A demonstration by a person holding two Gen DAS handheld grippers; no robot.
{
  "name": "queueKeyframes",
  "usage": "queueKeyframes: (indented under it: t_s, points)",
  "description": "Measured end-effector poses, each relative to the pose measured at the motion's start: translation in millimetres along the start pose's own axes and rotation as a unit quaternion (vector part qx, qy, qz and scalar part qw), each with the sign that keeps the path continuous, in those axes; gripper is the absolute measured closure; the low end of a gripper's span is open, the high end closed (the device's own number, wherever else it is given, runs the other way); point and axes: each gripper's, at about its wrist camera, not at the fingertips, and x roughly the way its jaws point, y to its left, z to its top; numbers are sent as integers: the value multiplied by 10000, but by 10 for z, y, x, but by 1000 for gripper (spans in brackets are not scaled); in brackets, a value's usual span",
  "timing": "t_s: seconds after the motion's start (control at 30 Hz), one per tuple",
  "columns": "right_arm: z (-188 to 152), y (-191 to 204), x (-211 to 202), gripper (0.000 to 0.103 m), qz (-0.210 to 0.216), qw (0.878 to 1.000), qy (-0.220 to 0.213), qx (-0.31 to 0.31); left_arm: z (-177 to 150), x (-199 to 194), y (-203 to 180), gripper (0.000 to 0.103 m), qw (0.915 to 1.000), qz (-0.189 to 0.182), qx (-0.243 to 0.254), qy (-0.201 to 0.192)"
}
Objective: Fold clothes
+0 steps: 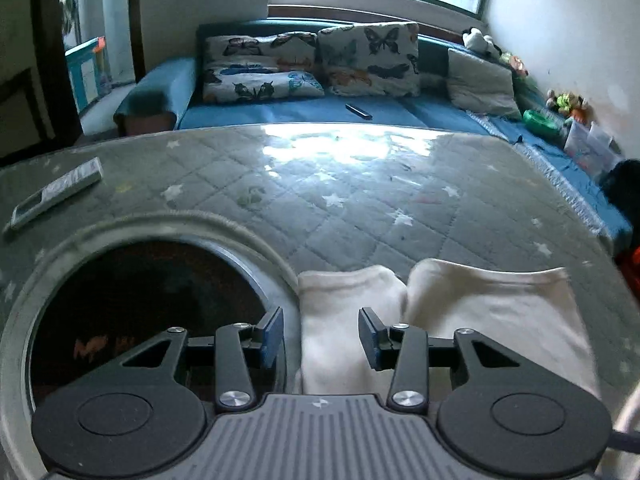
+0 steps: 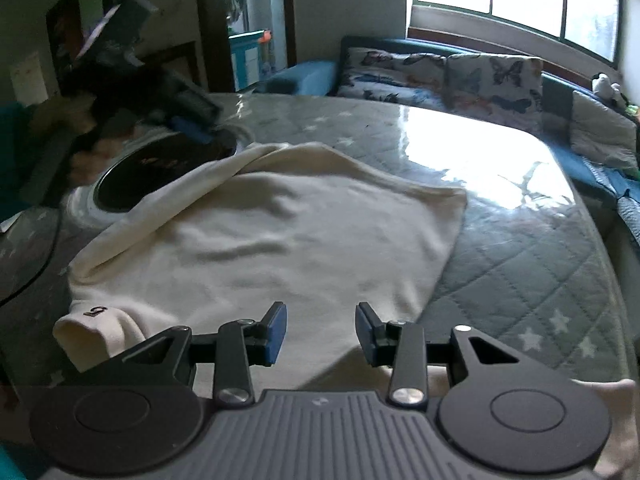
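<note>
A cream garment [image 2: 280,240] lies rumpled across the near edge of the quilted table [image 2: 520,260], partly folded I'd guess, with the right gripper [image 2: 321,328] and left gripper [image 1: 321,336] hovering agape, needing to pinch an edge next.

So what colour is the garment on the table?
Plain cream-white garment, with a small dark mark on one cuff; clearest in the right wrist view.

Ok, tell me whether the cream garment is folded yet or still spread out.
Partly folded. The cream garment lies mostly flat on the quilted table, one edge turned over along its left side. Both grippers are open, holding nothing.
</note>
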Motion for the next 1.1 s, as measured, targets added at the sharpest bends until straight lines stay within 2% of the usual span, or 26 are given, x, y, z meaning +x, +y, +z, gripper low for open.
queueKeyframes:
  t_s: [0.13, 0.27, 0.37, 0.43, 0.53, 0.8, 0.9, 1.1]
  points:
    - [-9, 71, 109, 59, 117, 9998, 111, -81, 38, 230, -22, 59, 9999, 98, -57, 131]
    - [-21, 81, 158, 59, 170, 9997, 179, -83, 43, 394, -38, 60, 9992, 157, -202, 292]
    - [-33, 58, 166, 58, 179, 9996, 209, -46, 36, 400, -58, 73, 9994, 112, -241, 221]
    - [-47, 52, 178, 58, 186, 9995, 234, -30, 38, 382, -81, 93, 9995, 168, -186, 172]
    - [-56, 69, 186, 57, 158, 9996, 233, -44, 38, 332, -55, 97, 9993, 177, -308, 92]
    - [-67, 88, 160, 57, 76, 9997, 228, -59, 11, -285, 322, 97, 9946, 719, -553, -501]
    - [-79, 107, 153, 57, 40, 9997, 222, -71, -46, -583, 571, 97, 9898, 1003, -722, -712]
    - [-87, 153, 143, 57, -8, 9997, 200, -155, -248, -1020, 1048, 97, 9772, 1671, -966, -891]
